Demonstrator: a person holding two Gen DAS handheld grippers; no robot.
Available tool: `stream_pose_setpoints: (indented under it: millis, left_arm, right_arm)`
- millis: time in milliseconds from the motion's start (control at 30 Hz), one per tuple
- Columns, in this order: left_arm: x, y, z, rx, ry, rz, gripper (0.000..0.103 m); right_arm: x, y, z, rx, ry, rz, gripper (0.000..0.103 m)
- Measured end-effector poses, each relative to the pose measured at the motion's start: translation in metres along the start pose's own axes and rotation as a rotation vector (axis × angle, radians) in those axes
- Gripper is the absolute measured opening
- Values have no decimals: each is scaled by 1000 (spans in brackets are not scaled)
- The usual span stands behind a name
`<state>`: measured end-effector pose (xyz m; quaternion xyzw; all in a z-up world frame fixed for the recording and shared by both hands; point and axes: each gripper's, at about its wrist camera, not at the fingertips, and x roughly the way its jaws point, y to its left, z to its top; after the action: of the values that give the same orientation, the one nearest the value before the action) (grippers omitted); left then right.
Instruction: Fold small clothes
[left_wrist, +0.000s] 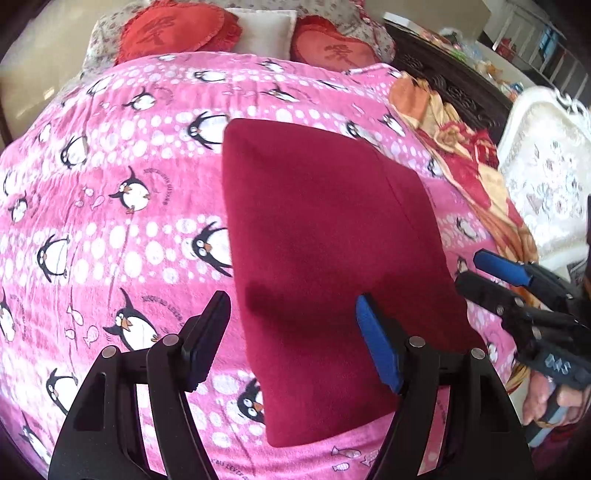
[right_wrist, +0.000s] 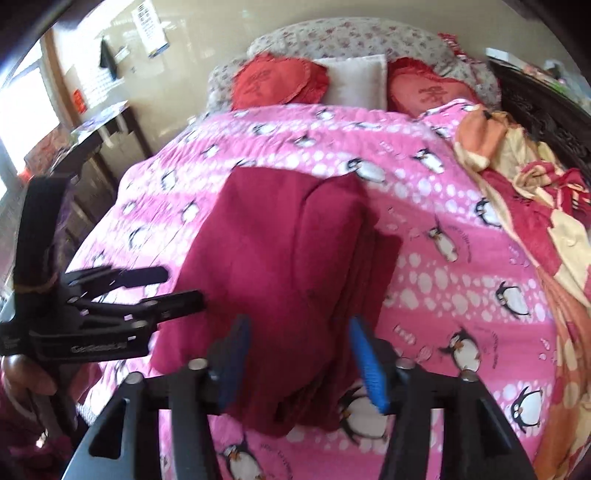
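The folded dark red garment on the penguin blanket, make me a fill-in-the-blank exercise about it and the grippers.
1. The folded dark red fleece garment lies on a pink blanket printed with ____.
2. Behind the blanket, a white pillow sits between two red ____-shaped cushions.
3. The left gripper has its jaws ____, holding nothing.
4. The right gripper has ____ pads.

Missing words: penguins; heart; open; blue

A pink penguin-print blanket (left_wrist: 110, 206) covers the bed. At its far end lie two red heart cushions (left_wrist: 177, 31) flanking a white pillow (left_wrist: 264, 31) — along its right edge, a crumpled orange-and-red blanket (left_wrist: 469, 155).
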<state>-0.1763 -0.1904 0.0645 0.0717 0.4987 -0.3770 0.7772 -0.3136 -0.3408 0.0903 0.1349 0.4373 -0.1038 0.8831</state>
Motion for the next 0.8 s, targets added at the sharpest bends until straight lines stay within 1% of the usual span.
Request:
stream_pose_setpoints:
  millis: [33, 100, 200, 233, 333, 433, 500, 600, 700, 733, 800]
  left_arm:
    - [2, 7, 2, -33, 5, -10, 71]
    - [8, 18, 6, -96, 24, -35, 71]
    - [18, 33, 10, -175, 44, -93, 71]
    - [21, 36, 12, -195, 47, -110, 72]
    - [32, 40, 15, -227, 56, -149, 77]
    - [46, 40, 19, -240, 76, -179, 77]
    - [53, 39, 21, -242, 85, -191, 78]
    - [61, 36, 25, -236, 90, -206, 79]
    - [66, 33, 28, -224, 90, -212, 80]
    - [67, 32, 28, -224, 88, -213, 80]
    - [67, 29, 29, -204, 85, -210, 80]
  right_arm:
    - [6, -9, 5, 49, -9, 5, 57]
    - [19, -24, 10, 126, 3, 19, 60]
    - [40, -39, 16, 208, 37, 77, 61]
    - [46, -44, 16, 232, 43, 98, 63]
    - [58, -52, 16, 265, 43, 119, 73]
    - [68, -60, 14, 299, 54, 161, 78]
    - [73, -62, 13, 326, 58, 218, 78]
    - [78, -62, 12, 355, 66, 274, 78]
    - [82, -59, 11, 359, 66, 300, 78]
    - [83, -56, 12, 357, 71, 312, 80]
    - [86, -52, 13, 334, 88, 313, 80]
